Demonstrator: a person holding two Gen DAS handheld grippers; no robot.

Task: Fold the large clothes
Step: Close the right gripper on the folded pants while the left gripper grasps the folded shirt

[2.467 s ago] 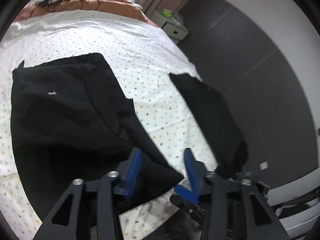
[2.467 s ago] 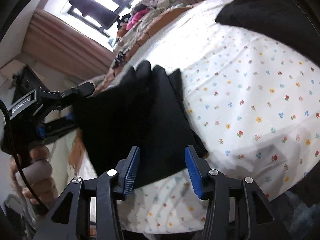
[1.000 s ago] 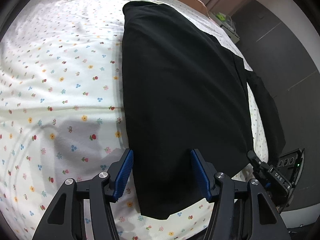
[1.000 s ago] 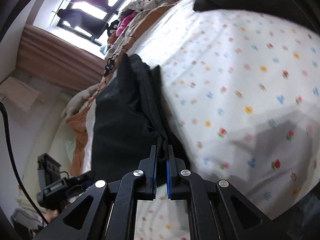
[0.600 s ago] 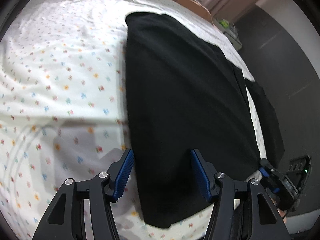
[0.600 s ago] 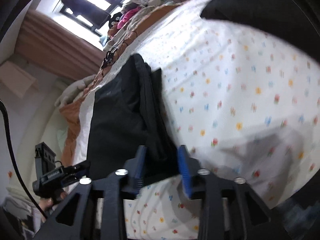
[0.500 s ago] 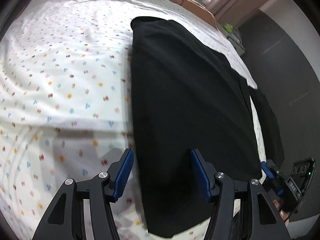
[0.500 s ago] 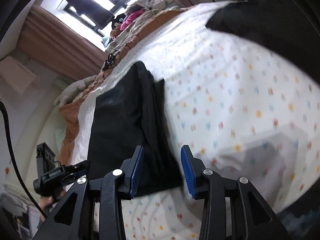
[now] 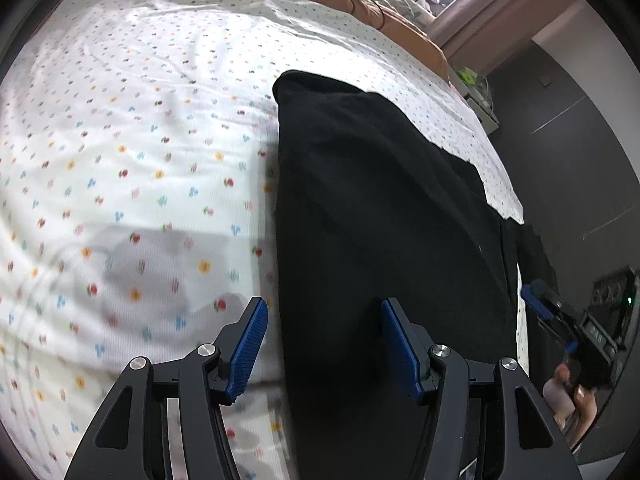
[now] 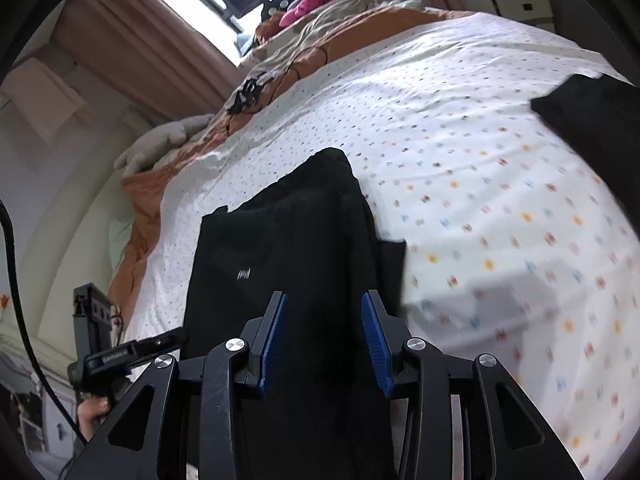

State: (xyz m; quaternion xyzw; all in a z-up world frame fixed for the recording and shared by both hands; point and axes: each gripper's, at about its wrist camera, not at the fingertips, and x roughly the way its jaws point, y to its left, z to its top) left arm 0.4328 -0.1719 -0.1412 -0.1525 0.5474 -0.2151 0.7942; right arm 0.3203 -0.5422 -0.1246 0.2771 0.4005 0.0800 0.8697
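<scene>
The near end of the black garment runs out of sight behind the left gripper and off the bottom edge, so its hem there cannot be seen. Right of the garment, the right gripper is small and partly cut by the dark lens rim; its jaw state cannot be read there. Beyond the garment, the flower print on the bedsheet is smeared by blur. In the right wrist view, a second black cloth, far right of the garment, is cropped by the rim. The small white mark on the garment is too tiny to read.
</scene>
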